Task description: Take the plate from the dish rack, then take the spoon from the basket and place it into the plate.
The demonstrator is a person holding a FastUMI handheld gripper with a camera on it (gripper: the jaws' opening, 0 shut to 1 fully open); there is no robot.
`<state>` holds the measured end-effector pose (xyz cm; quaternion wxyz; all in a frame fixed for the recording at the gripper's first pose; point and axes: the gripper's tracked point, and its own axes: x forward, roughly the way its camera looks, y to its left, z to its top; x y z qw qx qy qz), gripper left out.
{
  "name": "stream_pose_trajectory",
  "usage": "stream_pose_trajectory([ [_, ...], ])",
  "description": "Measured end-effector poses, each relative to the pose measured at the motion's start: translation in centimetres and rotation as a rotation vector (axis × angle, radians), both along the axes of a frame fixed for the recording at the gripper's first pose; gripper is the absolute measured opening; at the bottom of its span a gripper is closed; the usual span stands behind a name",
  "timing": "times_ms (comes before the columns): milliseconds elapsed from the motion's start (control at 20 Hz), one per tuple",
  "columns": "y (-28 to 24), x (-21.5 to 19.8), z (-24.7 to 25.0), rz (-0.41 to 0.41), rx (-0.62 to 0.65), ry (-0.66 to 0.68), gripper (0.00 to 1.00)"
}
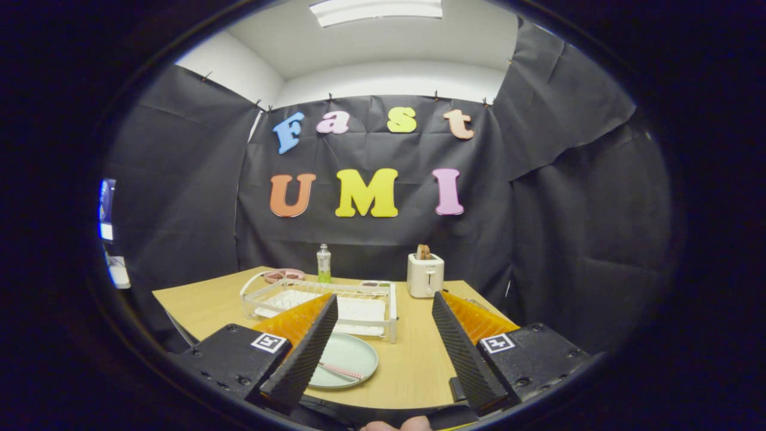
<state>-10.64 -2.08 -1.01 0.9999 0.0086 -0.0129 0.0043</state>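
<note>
Tool [383,326] spread wide, holding nothing, above the counter [413,365]. Plate [350,356] flat on the counter just ahead of the left finger, spoon [341,371] lying in it. Dish rack [359,305] at 12 o'clock of the plate; toaster [425,274] and bottle [324,263] beyond.

We've got the gripper [384,341] hanging open over the table's [413,371] near edge with nothing between its fingers, the spoon [340,371] lying in the plate [347,360] just ahead, dish rack [323,302] behind it, toaster [425,274] at the far edge.
</note>
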Motion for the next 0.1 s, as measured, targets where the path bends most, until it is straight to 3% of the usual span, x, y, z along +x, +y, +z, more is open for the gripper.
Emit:
stream_pose_trajectory([
  [100,-0.31,0.31,-0.09,-0.008,0.003,0.002,1.00],
])
